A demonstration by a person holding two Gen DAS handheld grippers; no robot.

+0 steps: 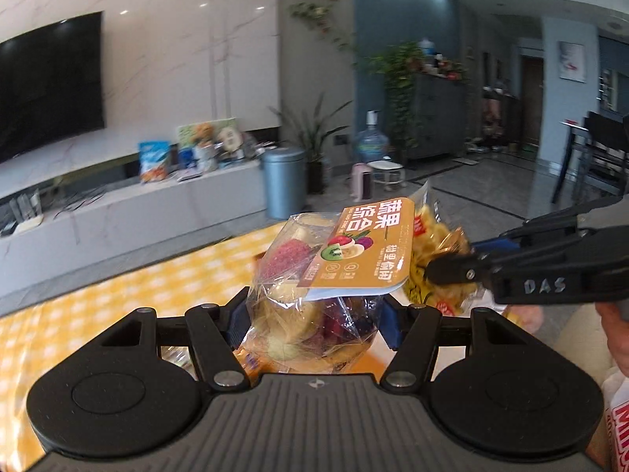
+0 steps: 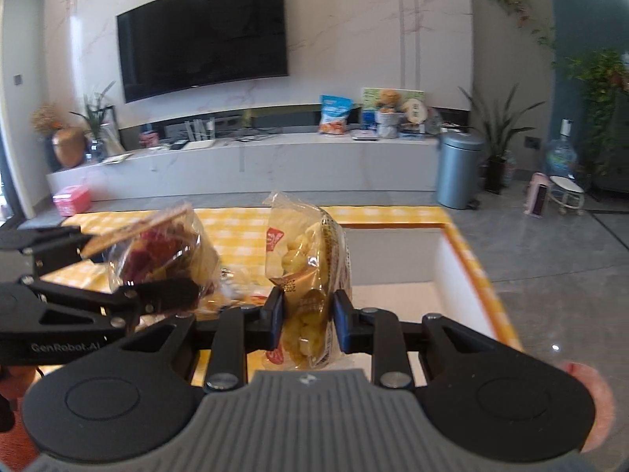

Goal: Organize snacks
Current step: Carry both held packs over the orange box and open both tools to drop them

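**Two snack bags held up over the yellow table**

On the left, the left gripper has its jaws closed on a clear bag of dried fruit with an orange label, lifted above the checked tablecloth. Just beside it to the right, the right gripper pinches a yellow snack bag, upright, near a white box at the table's right end.

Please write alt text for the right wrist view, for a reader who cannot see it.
The right gripper holds a clear bag of yellow puffed snacks upright in its jaws above a yellow checkered tablecloth. At left, the left gripper holds a bag of mixed dried fruit; a wall television hangs behind.
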